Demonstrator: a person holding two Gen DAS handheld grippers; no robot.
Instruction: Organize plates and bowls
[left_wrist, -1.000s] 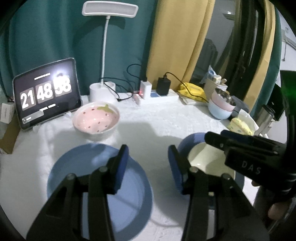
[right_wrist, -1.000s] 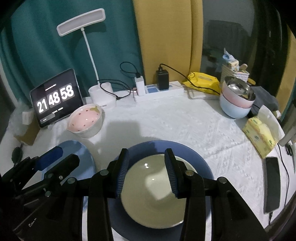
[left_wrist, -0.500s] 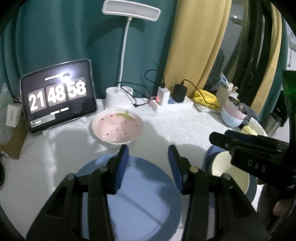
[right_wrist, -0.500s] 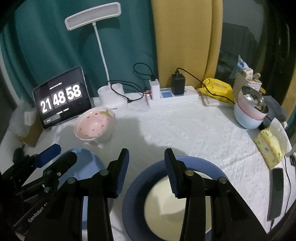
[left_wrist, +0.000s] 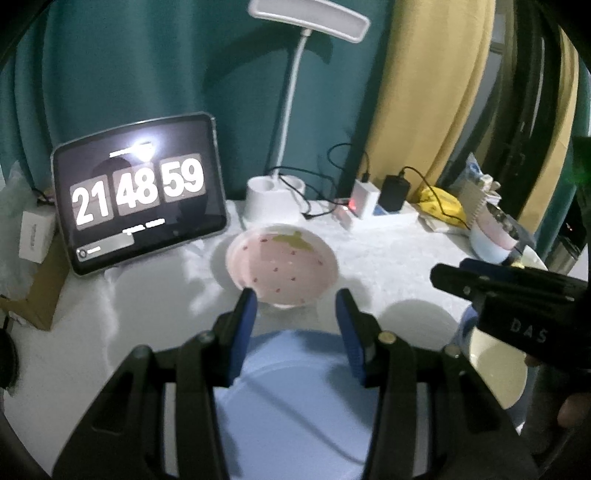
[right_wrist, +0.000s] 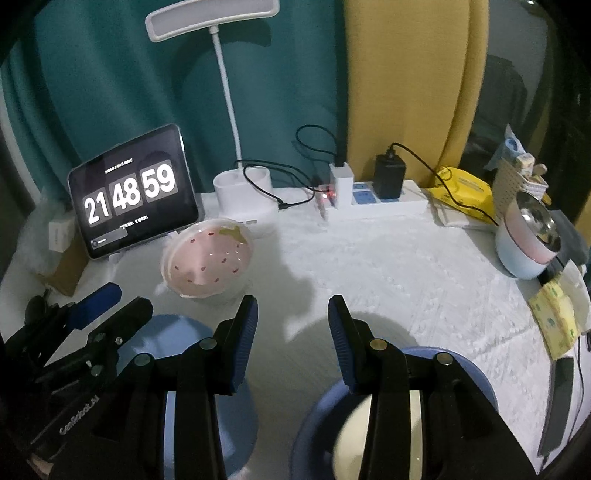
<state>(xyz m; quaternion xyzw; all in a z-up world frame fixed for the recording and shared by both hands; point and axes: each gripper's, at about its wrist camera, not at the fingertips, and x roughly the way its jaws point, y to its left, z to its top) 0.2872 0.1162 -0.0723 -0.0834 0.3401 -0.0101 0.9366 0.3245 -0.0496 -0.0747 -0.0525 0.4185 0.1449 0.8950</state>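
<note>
A pink strawberry-patterned bowl (left_wrist: 282, 264) sits on the white tablecloth just beyond my open, empty left gripper (left_wrist: 295, 306); it also shows in the right wrist view (right_wrist: 208, 262). A light blue plate (left_wrist: 295, 402) lies under the left gripper's fingers and shows in the right wrist view (right_wrist: 229, 417). My right gripper (right_wrist: 291, 314) is open and empty above the cloth. Below it a cream bowl (right_wrist: 351, 443) rests on a darker blue plate (right_wrist: 314, 424). The cream bowl shows at the right of the left wrist view (left_wrist: 495, 369).
A tablet clock (right_wrist: 131, 192) leans at the back left. A white desk lamp (right_wrist: 243, 195), a power strip with chargers (right_wrist: 380, 195) and a yellow pack (right_wrist: 465, 192) line the back. Stacked pink and blue bowls (right_wrist: 524, 240), a tissue pack (right_wrist: 554, 317) and a phone (right_wrist: 557, 398) sit right.
Both grippers have drawn back and tilted up. The pink bowl now sits just ahead of the left gripper's tips, and the cream bowl has dropped low in the right view. Both grippers stay open.
</note>
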